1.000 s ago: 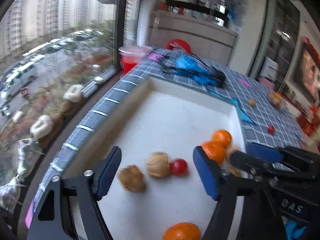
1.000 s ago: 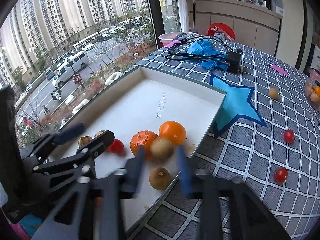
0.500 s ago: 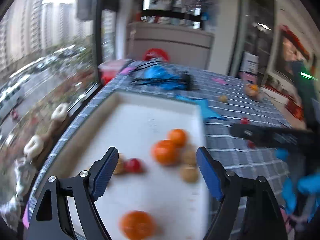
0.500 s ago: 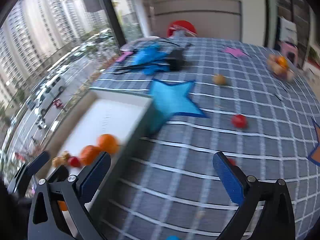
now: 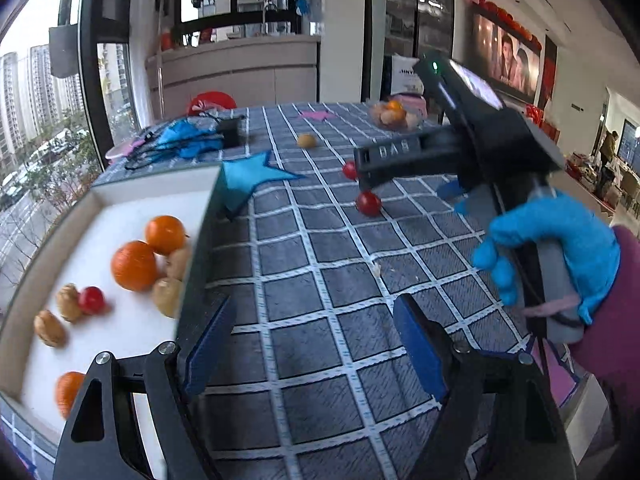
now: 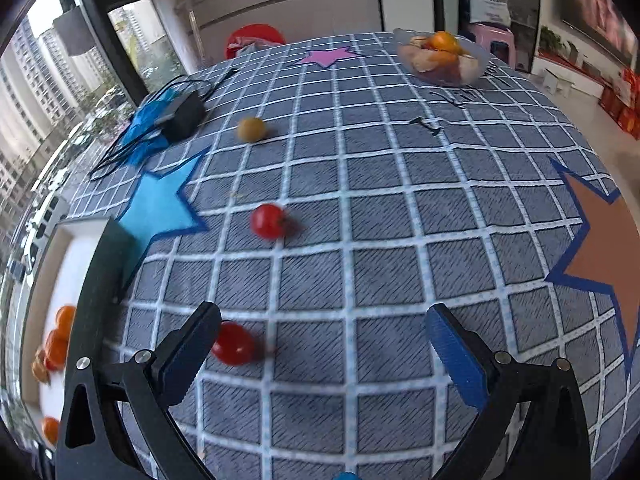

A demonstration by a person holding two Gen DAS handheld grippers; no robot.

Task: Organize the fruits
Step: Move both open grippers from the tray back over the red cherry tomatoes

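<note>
A white tray (image 5: 124, 204) at the left holds oranges (image 5: 134, 266), walnuts (image 5: 48, 327), brown fruits and a cherry tomato (image 5: 91, 300). My left gripper (image 5: 312, 344) is open and empty over the checked tablecloth, right of the tray. My right gripper (image 6: 324, 344) is open and empty; a red tomato (image 6: 234, 344) lies by its left finger, another tomato (image 6: 268, 221) farther on, and a yellow fruit (image 6: 251, 129) beyond. The right gripper's body also shows in the left wrist view (image 5: 460, 148), held by a blue-gloved hand, near two tomatoes (image 5: 368, 203).
A clear bowl of fruit (image 6: 442, 60) stands at the far right of the table. A black adapter with cables (image 6: 180, 114) lies on blue cloth at far left. A blue star (image 6: 160, 204) lies by the tray corner, an orange star (image 6: 600, 236) at right.
Both grippers have swung right, away from the tray and over the tablecloth. The right gripper now points at the loose tomatoes.
</note>
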